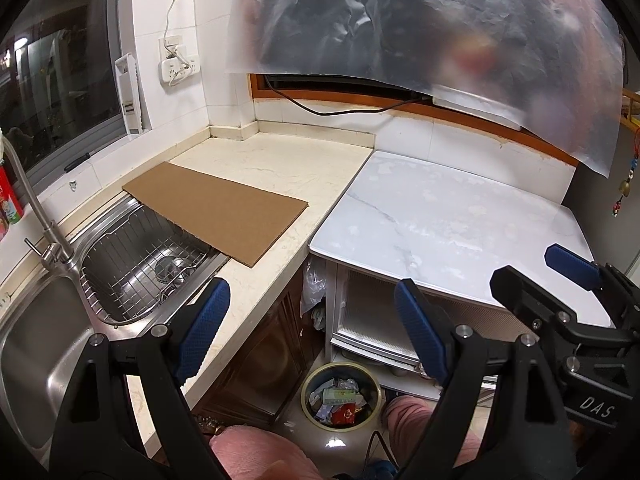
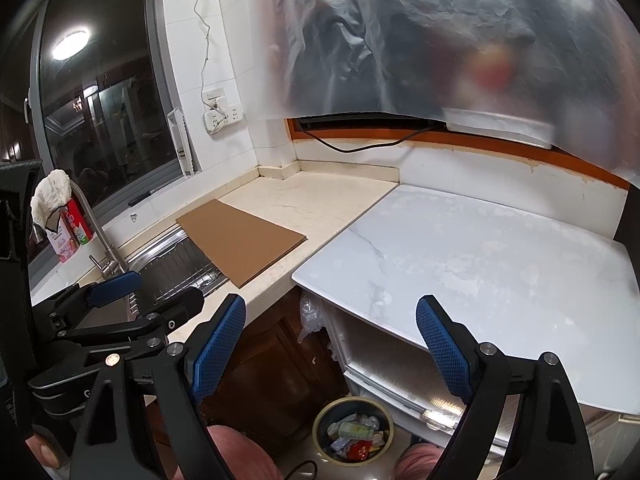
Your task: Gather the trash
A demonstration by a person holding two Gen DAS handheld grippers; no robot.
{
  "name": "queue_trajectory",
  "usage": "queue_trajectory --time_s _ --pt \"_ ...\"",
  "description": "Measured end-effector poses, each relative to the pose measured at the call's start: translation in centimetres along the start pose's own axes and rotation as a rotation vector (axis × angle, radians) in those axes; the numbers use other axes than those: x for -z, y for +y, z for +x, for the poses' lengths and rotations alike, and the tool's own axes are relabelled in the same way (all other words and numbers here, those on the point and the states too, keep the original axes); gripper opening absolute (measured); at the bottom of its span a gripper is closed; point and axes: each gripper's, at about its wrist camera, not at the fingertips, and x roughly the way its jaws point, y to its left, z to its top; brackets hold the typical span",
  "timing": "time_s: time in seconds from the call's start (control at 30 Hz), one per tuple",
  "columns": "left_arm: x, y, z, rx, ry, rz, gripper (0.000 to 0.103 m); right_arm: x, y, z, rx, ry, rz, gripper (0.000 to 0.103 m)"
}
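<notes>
Blue-padded black jaws of two hand-held grippers are seen from above a kitchen corner, both spread wide with nothing between them. The left gripper (image 1: 312,330) fills the bottom of the left wrist view, and the right gripper (image 2: 332,346) fills the bottom of the right wrist view; each is also glimpsed at the edge of the other's picture. Low in the middle of both frames, on the floor between a dark wooden cabinet (image 1: 260,364) and a white cabinet unit (image 1: 372,312), a round trash bin (image 1: 341,396) is seen, filled with crumpled wrappers and a red packet. A beige countertop (image 1: 280,168) runs across the centre left, with a flat brown cardboard sheet (image 1: 216,212) laid on it and overhanging a steel sink (image 1: 132,264) that holds a wire rack. A steel faucet (image 1: 40,216) stands at the left edge. A white marble-look top (image 1: 448,224) occupies the centre right and is bare. A blurred translucent plastic sheet (image 1: 420,28) hangs across the upper right of both views, close to the lens. Pink fabric (image 1: 256,456) on the person's legs is seen at the bottom edge
</notes>
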Motion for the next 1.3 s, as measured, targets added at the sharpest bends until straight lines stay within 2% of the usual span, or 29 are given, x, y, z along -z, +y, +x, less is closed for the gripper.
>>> queue_trajectory --time_s 1.3 --pt "0.49 0.49 0.65 -0.007 0.006 0.019 0.082 0.51 -0.11 0.72 0.008 0.000 0.030 0.088"
